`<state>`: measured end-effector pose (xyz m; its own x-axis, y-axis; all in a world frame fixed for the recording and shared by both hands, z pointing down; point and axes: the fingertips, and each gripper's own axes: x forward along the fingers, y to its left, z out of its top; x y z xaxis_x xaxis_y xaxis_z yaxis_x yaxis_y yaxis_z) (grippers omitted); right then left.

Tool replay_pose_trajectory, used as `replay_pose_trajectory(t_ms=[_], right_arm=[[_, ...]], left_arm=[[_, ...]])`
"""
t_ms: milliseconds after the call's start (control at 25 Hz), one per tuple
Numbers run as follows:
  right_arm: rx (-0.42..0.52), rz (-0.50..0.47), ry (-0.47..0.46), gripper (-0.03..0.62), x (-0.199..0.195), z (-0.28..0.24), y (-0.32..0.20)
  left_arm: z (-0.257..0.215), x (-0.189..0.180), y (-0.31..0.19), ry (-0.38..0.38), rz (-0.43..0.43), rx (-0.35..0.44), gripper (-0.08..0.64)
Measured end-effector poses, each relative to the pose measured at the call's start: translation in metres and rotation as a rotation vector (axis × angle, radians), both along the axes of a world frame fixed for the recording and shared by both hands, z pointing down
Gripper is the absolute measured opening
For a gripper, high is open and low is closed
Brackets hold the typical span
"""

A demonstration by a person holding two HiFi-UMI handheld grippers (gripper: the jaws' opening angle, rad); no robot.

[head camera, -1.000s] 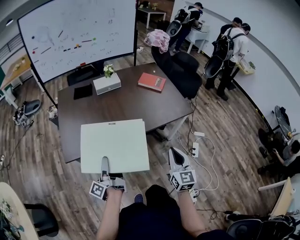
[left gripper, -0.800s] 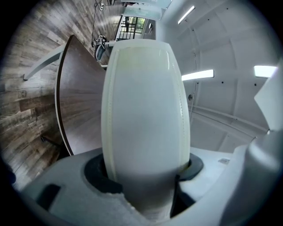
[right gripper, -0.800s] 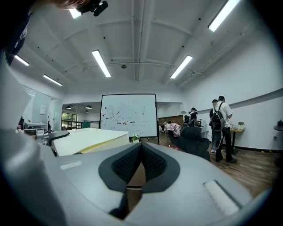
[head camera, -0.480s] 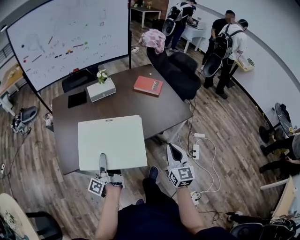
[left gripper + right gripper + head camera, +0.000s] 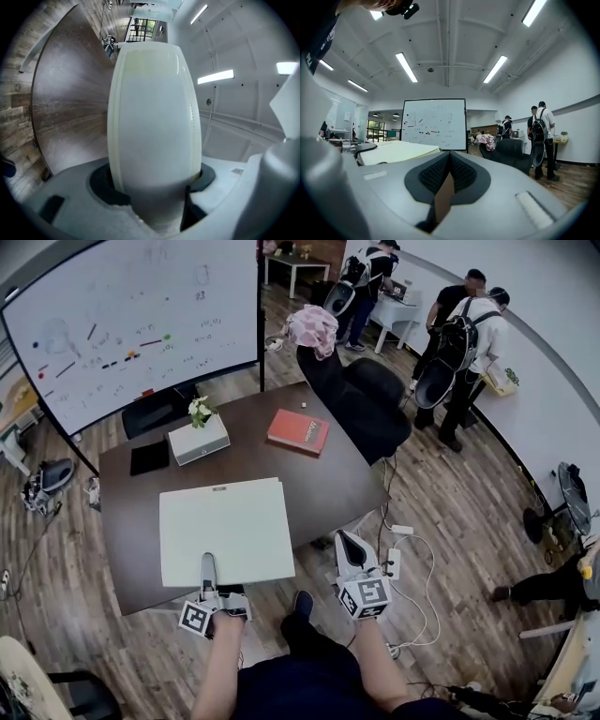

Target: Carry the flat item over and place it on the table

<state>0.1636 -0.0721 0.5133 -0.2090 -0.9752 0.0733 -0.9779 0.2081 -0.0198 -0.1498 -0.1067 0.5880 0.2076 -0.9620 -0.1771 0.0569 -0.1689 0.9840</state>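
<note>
The left tongs (image 5: 208,570) clamp the board (image 5: 225,526) by its near edge, over the desk's (image 5: 319,474) near side. The right tongs (image 5: 351,552) are together, empty. Setting down and release apparently remain.

No text can be read: whiteboard (image 5: 131,324) scribbles and the red book (image 5: 298,431) cover (faint print) are too small.
</note>
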Motion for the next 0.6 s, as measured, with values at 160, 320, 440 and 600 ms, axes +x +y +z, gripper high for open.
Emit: replay_pose_trajectory(t_ms=[160,320,440,600], right_arm=[[-0.004,-0.026,-0.002,0.0,0.015,0.0,-0.039],[0.004,-0.039,-0.007,0.0,0.037,0.003,-0.079],[-0.001,-0.056,-0.012,0.0,0.051,0.007,-0.106],[0.0,-0.075,-0.028,0.0,0.072,0.009,-0.134]], left_arm=[[0.005,0.013,-0.031,-0.013,-0.025,-0.021,0.279],[0.011,0.033,-0.068,-0.008,-0.044,-0.016,0.28],[0.017,0.045,-0.091,-0.004,-0.061,-0.031,0.281],[0.028,0.057,-0.122,-0.018,-0.11,-0.043,0.28]])
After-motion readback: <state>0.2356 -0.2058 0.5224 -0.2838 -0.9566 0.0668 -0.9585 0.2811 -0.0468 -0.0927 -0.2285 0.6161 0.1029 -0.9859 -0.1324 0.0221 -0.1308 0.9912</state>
